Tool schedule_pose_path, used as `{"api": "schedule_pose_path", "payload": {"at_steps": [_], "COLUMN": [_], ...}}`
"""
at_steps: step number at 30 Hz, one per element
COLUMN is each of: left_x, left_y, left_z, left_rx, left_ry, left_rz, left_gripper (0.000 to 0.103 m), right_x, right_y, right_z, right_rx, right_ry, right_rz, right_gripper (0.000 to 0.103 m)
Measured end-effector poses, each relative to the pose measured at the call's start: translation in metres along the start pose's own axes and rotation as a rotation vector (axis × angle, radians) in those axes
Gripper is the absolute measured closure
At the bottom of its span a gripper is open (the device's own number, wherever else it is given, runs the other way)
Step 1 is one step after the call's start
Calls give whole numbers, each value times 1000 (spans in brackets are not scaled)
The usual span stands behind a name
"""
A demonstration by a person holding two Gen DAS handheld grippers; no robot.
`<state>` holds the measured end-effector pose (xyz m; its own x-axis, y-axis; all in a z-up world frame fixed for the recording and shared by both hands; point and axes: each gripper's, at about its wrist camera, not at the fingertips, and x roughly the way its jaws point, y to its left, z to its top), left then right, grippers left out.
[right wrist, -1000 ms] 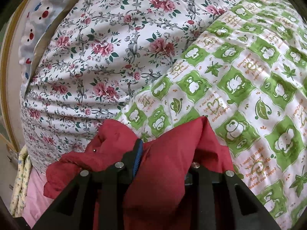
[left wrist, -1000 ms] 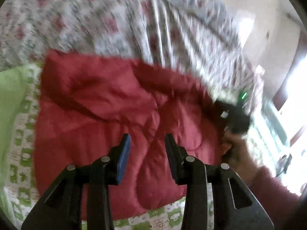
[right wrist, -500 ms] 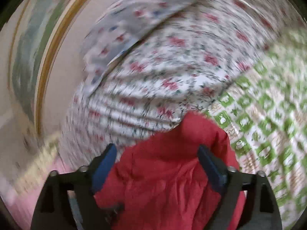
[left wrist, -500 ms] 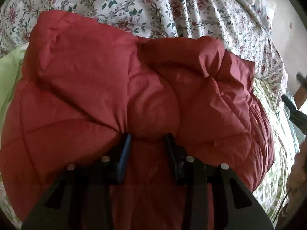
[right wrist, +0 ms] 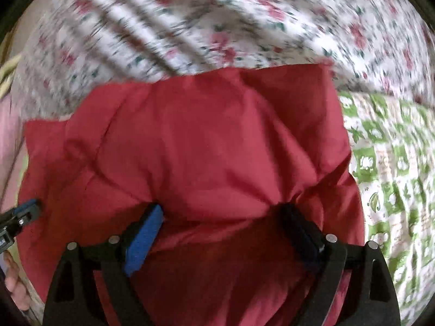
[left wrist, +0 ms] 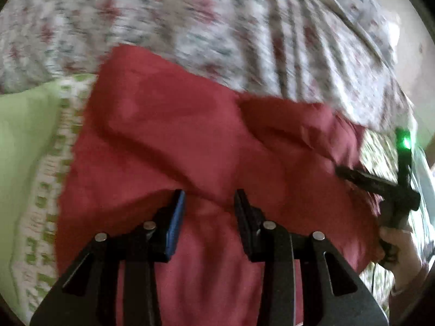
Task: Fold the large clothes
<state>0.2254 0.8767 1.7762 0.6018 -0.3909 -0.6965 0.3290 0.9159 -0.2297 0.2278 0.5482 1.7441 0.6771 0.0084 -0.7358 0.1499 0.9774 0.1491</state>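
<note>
A red quilted jacket [left wrist: 217, 149] lies bunched on the bed and fills the middle of both views [right wrist: 217, 141]. My left gripper [left wrist: 208, 198] hovers over its near part, fingers partly apart, with red fabric showing behind the gap and no fold pinched. My right gripper [right wrist: 220, 212] stands wide open low over the jacket, a puffed bulge of fabric rising between its blue pads [right wrist: 144, 233] without being squeezed. In the left wrist view the right tool's black body [left wrist: 394, 190] and the hand [left wrist: 399, 247] holding it sit at the jacket's right edge.
Floral bedding [left wrist: 217, 27] is heaped behind the jacket [right wrist: 217, 13]. A green and white checked quilt [right wrist: 394, 176] covers the bed under and beside it [left wrist: 46, 190]. A plain light-green cloth [left wrist: 21, 149] lies at the far left.
My right gripper let go of the red fabric, spread its jaws wide and swung over the jacket's bulk. The left gripper kept the same gap while shifting over the jacket.
</note>
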Motion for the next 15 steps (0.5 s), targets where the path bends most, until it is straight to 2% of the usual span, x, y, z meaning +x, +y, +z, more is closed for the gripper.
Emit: {"api": "schedule_pose_path", "payload": {"at_steps": [3,7,11,15], "left_x": [18,61,73,59], "left_y": [33,59,55,45], "left_z": [10,16,21,19], "left_rx": [-87,-167,-143,-125], "left_ry": [29,102,116,98], "left_rz": [28,-35,-16,11], "left_gripper": [68,68,68,68], "right_x": [4,6,9,5], "right_y": [-7,-17,-24,-24], "right_z": [3,7,5,2], "right_rx": [29,63,84,85], "right_ry": [2,8,17,10], "right_rz": [9,34,43,46], "right_gripper": [13,12,12,11]}}
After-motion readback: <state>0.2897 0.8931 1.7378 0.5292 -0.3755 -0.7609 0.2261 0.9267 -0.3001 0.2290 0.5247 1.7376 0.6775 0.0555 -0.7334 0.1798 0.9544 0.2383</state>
